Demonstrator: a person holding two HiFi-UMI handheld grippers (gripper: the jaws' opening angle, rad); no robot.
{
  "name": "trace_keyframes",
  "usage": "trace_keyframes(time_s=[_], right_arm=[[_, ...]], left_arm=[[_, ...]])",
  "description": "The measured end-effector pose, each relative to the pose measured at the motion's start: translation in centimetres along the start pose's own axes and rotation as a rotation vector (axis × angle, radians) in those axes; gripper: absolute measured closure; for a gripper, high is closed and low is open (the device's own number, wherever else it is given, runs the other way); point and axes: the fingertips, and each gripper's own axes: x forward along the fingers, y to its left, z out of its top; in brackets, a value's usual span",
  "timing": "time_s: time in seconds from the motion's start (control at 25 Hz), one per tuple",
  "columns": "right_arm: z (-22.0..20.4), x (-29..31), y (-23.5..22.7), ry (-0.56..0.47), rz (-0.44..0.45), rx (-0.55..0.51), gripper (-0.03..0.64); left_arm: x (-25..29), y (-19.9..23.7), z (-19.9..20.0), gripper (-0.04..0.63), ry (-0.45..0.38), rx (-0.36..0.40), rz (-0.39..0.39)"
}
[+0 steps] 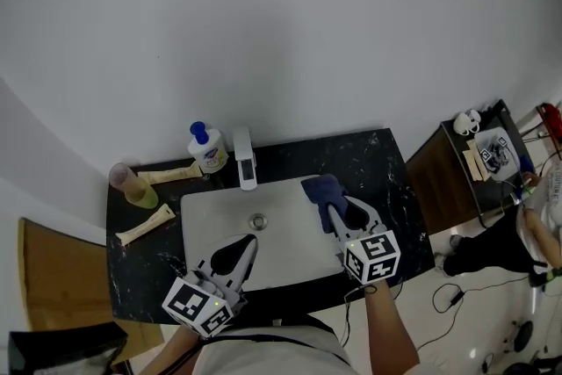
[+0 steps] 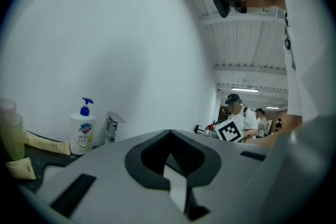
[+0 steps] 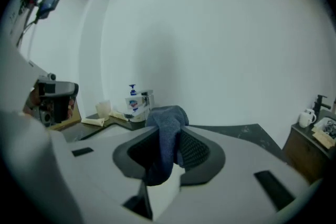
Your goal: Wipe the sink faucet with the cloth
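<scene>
The right claw [image 1: 330,208] is clenched on the cloth [image 1: 321,190] with the faucet [image 1: 246,161] ahead to its left and apart, and the left claw [image 1: 251,243] is closed and empty, so the wiping itself seems not yet begun.

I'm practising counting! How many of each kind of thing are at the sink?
White soap pump bottle with blue top: 1
Translucent plastic cup: 1
Beige squeeze tubes: 2
Silver metal faucet: 1
Dark blue cloth: 1
Total: 6
</scene>
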Motion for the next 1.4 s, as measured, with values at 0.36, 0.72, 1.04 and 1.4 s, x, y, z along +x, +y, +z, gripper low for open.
trace_keyframes(time_s=[0.36,0.72,1.04,1.4], right_arm=[[7.9,5.0,7.0,-0.117,0.213,-0.087,0.503],[13.5,11.5,13.1,-0.12,0.39,-0.229,0.503],[12.5,18.1,12.6,0.07,0.367,-0.459,0.503],[13.8,21.7,10.3,0.081,0.346,-0.423,0.502]], left_arm=[[-4.5,4.2,1.2,0.594,-0.056,-0.01,0.178],[-8.3,7.0,1.6,0.594,-0.074,-0.017,0.299],[-9.9,7.9,1.6,0.594,-0.083,-0.02,0.359],[-9.8,8.0,1.5,0.594,-0.077,-0.025,0.364]])
